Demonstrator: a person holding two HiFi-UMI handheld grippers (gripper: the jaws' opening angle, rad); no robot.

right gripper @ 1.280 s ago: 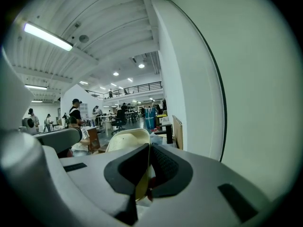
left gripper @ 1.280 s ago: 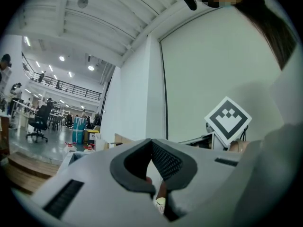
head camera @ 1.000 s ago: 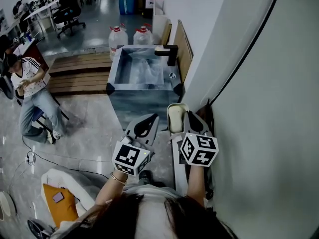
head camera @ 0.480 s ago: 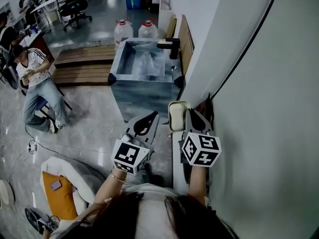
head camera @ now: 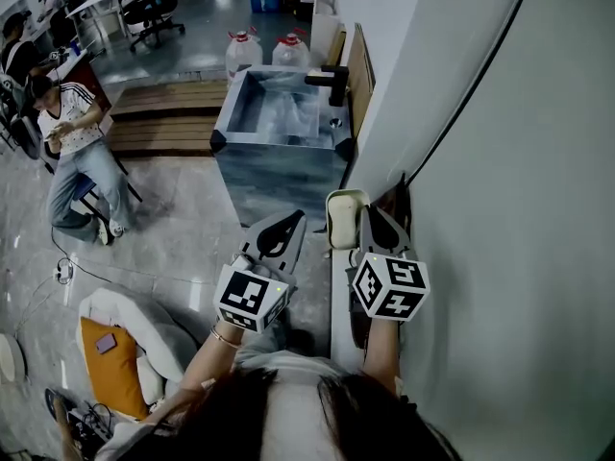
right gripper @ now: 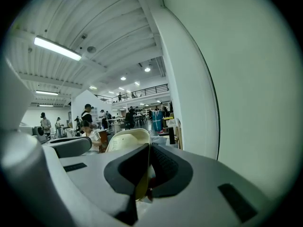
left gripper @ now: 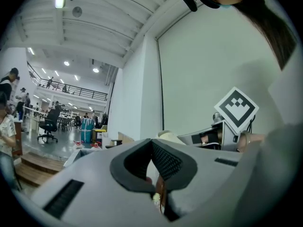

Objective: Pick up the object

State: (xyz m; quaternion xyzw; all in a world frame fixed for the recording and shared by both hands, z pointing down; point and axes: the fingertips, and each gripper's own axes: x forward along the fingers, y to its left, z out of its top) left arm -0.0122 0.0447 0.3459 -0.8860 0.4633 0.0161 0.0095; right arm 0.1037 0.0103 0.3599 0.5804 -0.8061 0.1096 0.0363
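right gripper (head camera: 366, 217) clamped on edge of cream dish (head camera: 342, 217), dish sticking out past jaw tips, held in air near white wall (head camera: 500, 209). left gripper (head camera: 286, 227) pinched closed, nothing between pads, just beside dish. open-topped steel tank (head camera: 274, 176) on floor beyond.

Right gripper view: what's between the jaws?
The cream object: its thin edge is clamped in the right gripper, with nothing else there, as the right gripper view shows.
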